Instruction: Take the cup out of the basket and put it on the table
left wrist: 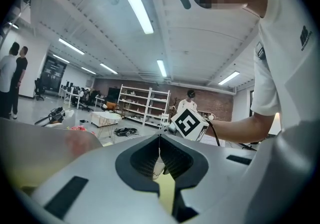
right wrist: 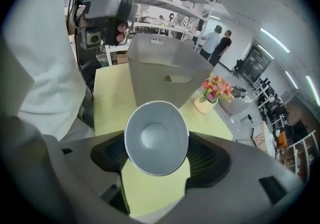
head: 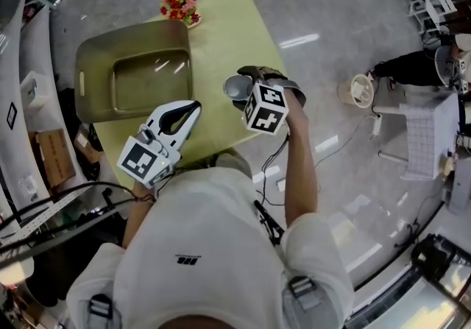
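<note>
Setting the cup down upright looks like the step in hand. In the head view, the right gripper has it clamped at centre frame, over the bare right part of the yellow-green table and already outside the basket at upper left. The cup seems tilted, so I would bring it base-down over bare tabletop before letting go. The left gripper sits just lower left of it. Flowers stand at the top, well apart.

In the left gripper view, that gripper's jaws meet at their tips in the lower centre with nothing between them.

In the right gripper view, the jaws press on the cup's sides at centre, its mouth facing the camera. The basket stands just above it and the flowers to the right. The table below is bare, so only the near basket wall seems worth minding.
</note>
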Tool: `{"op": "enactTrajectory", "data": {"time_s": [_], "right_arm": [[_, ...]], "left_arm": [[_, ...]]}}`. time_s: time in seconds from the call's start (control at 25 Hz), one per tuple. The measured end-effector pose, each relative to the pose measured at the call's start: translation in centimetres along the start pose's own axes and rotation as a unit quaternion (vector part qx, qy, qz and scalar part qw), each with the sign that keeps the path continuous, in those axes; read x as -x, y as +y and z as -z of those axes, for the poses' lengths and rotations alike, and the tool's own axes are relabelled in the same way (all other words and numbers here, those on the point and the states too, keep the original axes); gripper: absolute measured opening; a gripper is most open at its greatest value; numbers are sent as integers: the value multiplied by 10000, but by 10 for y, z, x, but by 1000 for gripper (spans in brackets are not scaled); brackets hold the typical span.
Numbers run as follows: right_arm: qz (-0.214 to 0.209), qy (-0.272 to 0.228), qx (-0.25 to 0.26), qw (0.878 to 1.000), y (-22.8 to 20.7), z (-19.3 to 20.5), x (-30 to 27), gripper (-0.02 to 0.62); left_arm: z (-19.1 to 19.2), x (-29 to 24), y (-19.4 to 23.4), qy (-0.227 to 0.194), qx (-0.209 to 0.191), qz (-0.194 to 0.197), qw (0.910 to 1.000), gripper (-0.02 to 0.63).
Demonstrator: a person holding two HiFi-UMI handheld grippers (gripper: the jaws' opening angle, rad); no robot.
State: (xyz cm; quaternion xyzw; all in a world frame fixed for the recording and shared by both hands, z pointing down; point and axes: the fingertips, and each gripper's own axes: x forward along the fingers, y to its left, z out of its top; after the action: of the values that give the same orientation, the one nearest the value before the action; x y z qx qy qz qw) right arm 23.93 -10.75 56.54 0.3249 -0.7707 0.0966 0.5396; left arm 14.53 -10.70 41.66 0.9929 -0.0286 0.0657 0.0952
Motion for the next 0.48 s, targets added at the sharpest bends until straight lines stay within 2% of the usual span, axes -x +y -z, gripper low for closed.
{"op": "enactTrajectory", "data": {"time_s": [0.48], "right_arm": [[-105, 153, -461, 9988, 11, 48, -42, 341]], "left_arm": [[13, -25, -14, 101, -38, 340, 9994, 12]]}}
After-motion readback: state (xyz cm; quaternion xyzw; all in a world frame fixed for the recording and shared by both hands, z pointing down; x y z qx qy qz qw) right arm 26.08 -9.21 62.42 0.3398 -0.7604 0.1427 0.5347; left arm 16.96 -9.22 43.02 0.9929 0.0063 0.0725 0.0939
